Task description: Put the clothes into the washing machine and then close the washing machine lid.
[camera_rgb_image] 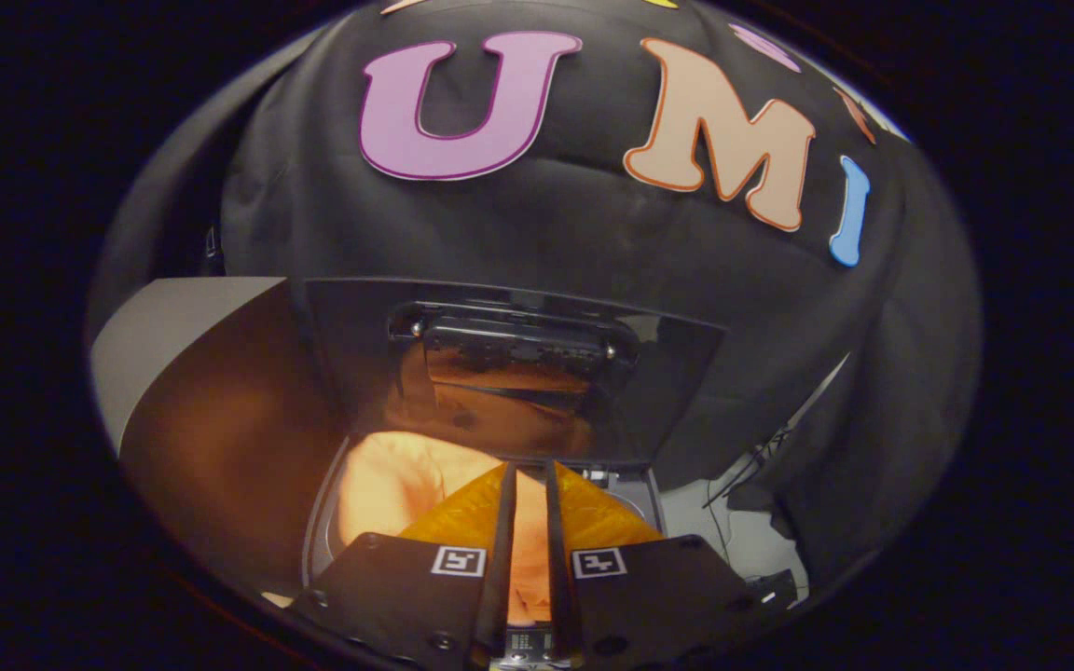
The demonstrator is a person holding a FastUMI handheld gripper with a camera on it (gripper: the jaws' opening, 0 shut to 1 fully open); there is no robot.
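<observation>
Clamping orange clothes [528, 531], the tool [528, 485] hangs above the washing machine [323, 522], before its raised lid [518, 373].

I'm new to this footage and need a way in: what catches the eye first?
The orange clothes glow brightest, bunched in the washing machine's opening around and just beyond the tongs, whose fingers stand close together with a strip of that fabric between them. Behind stands the raised dark lid, glossy, mirroring the orange.
</observation>
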